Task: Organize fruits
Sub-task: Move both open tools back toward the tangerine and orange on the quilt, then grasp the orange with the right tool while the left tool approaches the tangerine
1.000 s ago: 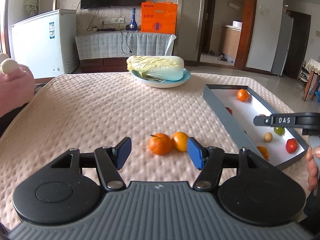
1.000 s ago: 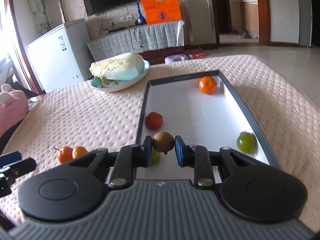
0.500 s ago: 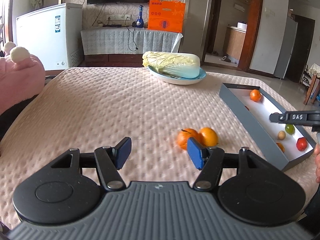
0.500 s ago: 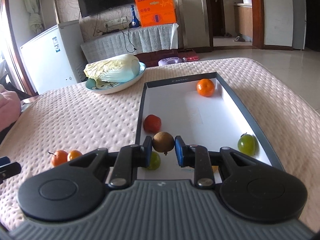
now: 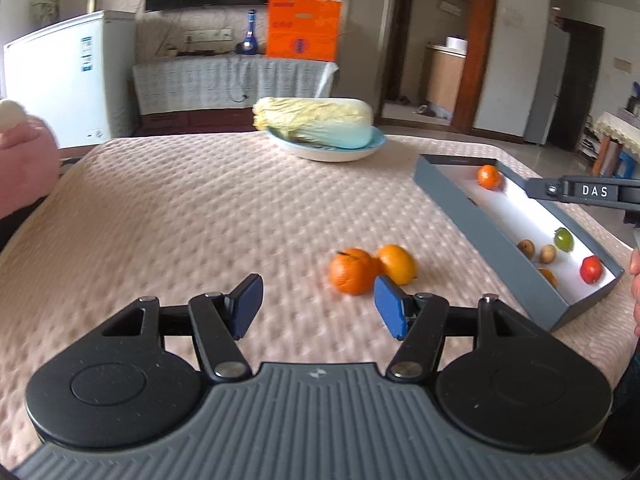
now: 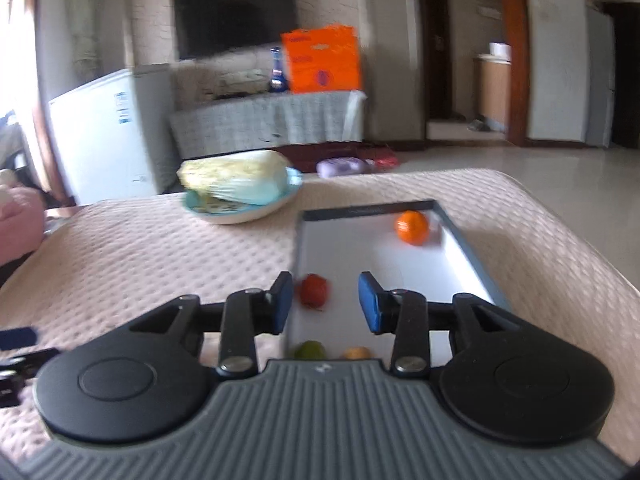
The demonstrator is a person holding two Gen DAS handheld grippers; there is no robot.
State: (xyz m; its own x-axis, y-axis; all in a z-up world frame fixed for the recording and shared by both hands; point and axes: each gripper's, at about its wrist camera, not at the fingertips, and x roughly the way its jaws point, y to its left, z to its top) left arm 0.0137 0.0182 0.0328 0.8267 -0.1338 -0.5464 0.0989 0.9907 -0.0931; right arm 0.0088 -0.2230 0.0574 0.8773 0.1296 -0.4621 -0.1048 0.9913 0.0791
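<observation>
Two oranges (image 5: 352, 270) (image 5: 397, 264) lie side by side on the pink quilted table. My left gripper (image 5: 316, 308) is open and empty, just short of them; its right finger is near the oranges. The grey tray (image 5: 472, 210) at the right holds an orange (image 5: 489, 176), a green fruit (image 5: 563, 238), two brown fruits (image 5: 526, 247) and a red fruit (image 5: 591, 269). My right gripper (image 6: 325, 304) is open and empty above the tray (image 6: 460, 232), with a red fruit (image 6: 314, 289) between and beyond its fingers. An orange (image 6: 413, 227) sits at the tray's far end.
A blue plate with a napa cabbage (image 5: 316, 122) stands at the table's far side, also in the right wrist view (image 6: 236, 182). The right gripper's arm (image 5: 584, 191) reaches over the tray. A pink plush (image 5: 24, 160) is at the left edge.
My right gripper opened and let go of the brown fruit, which now lies in the tray. The gripper rose and tilted up. The left gripper shifted a little; the oranges sit near its right finger.
</observation>
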